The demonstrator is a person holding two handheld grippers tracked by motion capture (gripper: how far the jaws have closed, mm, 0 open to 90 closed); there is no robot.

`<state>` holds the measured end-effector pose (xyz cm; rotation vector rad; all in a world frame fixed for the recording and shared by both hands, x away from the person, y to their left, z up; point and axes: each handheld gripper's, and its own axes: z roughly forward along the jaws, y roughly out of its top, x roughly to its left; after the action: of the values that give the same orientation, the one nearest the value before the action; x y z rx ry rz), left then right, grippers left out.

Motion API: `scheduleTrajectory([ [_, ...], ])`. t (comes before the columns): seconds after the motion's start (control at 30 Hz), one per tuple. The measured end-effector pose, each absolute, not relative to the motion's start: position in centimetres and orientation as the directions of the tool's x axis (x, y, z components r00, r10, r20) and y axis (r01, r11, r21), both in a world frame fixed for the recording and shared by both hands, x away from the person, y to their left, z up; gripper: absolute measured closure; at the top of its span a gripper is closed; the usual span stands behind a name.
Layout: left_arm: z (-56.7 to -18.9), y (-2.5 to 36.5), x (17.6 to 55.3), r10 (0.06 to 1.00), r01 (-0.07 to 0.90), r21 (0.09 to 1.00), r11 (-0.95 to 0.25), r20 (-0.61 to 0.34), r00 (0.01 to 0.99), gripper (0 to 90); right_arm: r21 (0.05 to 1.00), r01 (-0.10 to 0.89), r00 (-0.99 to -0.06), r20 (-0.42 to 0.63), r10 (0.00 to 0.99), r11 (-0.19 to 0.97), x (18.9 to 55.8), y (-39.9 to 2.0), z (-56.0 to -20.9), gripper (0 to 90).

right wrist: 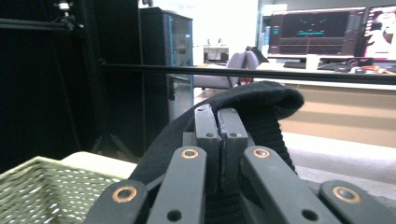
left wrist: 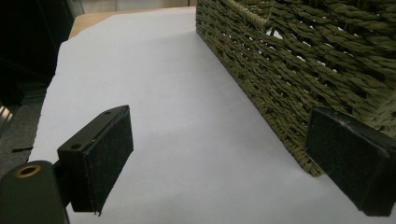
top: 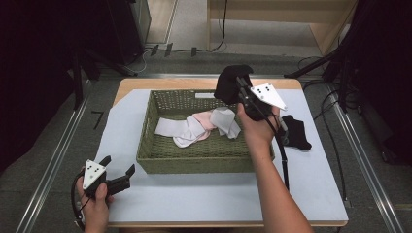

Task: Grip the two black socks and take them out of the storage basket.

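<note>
A green woven basket point(top: 160, 160) stands mid-table with white and pink socks point(top: 199, 127) lying in it. My right gripper point(top: 239, 83) hangs over the basket's far right corner, shut on a black sock point(top: 228, 82) that dangles from it. In the right gripper view the jaws are pressed together with the black sock point(right wrist: 266, 105) draped over them and the basket's rim point(right wrist: 32, 175) at lower left. Another black sock point(top: 296, 132) lies on the sheet right of the basket. My left gripper point(top: 118, 166) rests open near the basket's front left corner; its pads point(left wrist: 109, 161) are wide apart beside the basket wall point(left wrist: 289, 70).
A pale sheet point(top: 204, 199) covers the wooden table, with bare room in front of the basket and to its left. Dark stands and cables ring the table. A wooden shelf unit point(top: 291, 24) stands on the floor behind.
</note>
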<state>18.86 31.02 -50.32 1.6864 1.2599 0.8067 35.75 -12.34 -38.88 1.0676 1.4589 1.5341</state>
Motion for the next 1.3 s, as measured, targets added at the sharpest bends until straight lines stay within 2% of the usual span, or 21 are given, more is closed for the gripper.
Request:
scheduleTrajectory([
  [0.7,-50.3,31.0,18.8,0.96,0.402,0.907,-0.127,0.01,0.281,9.2,0.993,0.001,-0.22,0.117,0.968,-0.12,34.8,-21.4,-39.7,90.0],
  [0.93,-50.3,30.9,18.8,0.96,0.398,0.909,-0.128,0.013,0.28,9.2,0.986,0.028,-0.162,0.167,0.973,-0.165,34.4,-24.9,-41.2,90.0],
  [1.3,-50.4,30.9,18.7,0.96,0.395,0.91,-0.128,0.014,0.279,9.3,0.983,0.087,-0.093,0.169,0.981,-0.162,34.0,-27.4,-44.7,90.0],
])
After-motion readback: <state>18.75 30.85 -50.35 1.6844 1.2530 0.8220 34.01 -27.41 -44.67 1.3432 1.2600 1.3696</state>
